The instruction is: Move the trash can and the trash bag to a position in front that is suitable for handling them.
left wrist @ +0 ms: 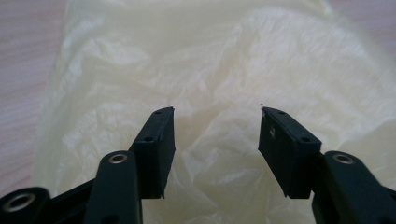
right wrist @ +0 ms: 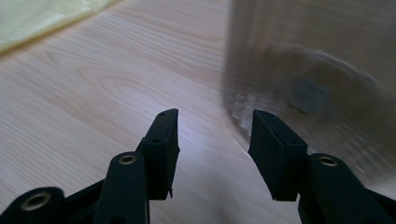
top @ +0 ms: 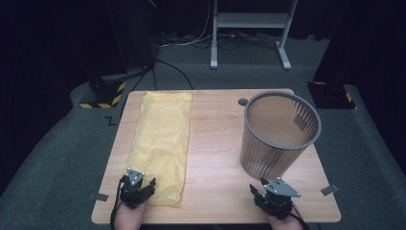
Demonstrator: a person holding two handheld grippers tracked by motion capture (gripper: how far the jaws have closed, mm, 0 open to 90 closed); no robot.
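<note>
Left gripper (left wrist: pixel 215 114) first: its two black jaws stand well apart with nothing pinched between them, and straight below and ahead of the gap lies the crinkled yellow plastic bag (left wrist: pixel 219 70), its wrinkles and folds running out past both jaw tips. In the high view that left gripper (top: pixel 139 188) sits over the near end of the bag (top: pixel 163 139), at the bag's left corner, and from there the bag stretches flat and long away from the jaws toward the far edge of the wooden table (top: pixel 215 143). Over to the right gripper (right wrist: pixel 212 116): jaws parted here too, only bare wood grain in the gap between them. Just beyond the right-hand jaw tip rises the blurred wall of the mesh wastebasket (right wrist: pixel 308 84), near but not between the jaws; far off past the left-hand jaw, a sliver of the yellow bag (right wrist: pixel 42 16) shows at the corner. From above, the right gripper (top: pixel 268 194) hangs at the near table edge, the wastebasket (top: pixel 280 134) standing upright just ahead of it, well apart from the bag, with open tabletop between the two.
</note>
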